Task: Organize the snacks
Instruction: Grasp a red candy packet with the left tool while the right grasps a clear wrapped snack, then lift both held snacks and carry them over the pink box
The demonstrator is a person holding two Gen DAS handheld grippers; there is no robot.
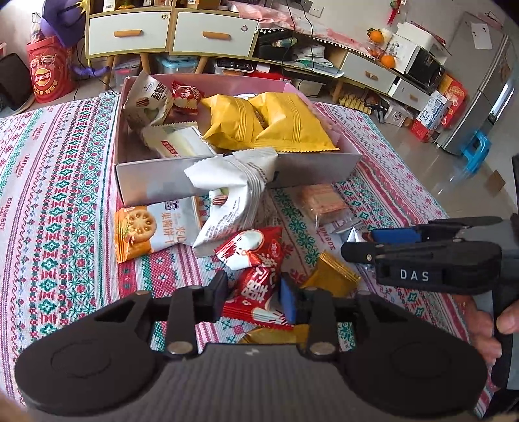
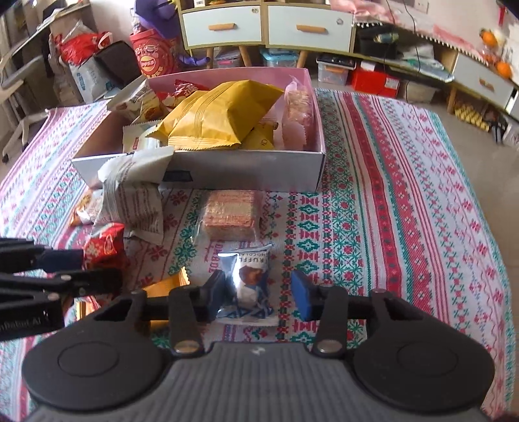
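Note:
A white cardboard box on the patterned tablecloth holds yellow snack bags and other packets. Loose snacks lie in front of it. My left gripper is open around a red snack packet, fingers on either side of it. My right gripper is open around a blue and silver truffle chocolate packet lying on the cloth. A clear-wrapped cracker stack lies just beyond it. The right gripper also shows in the left wrist view.
Near the box lie a white crinkled bag, an orange-and-white biscuit packet, another red packet and gold packets. Cabinets and floor clutter stand beyond the table's far edge.

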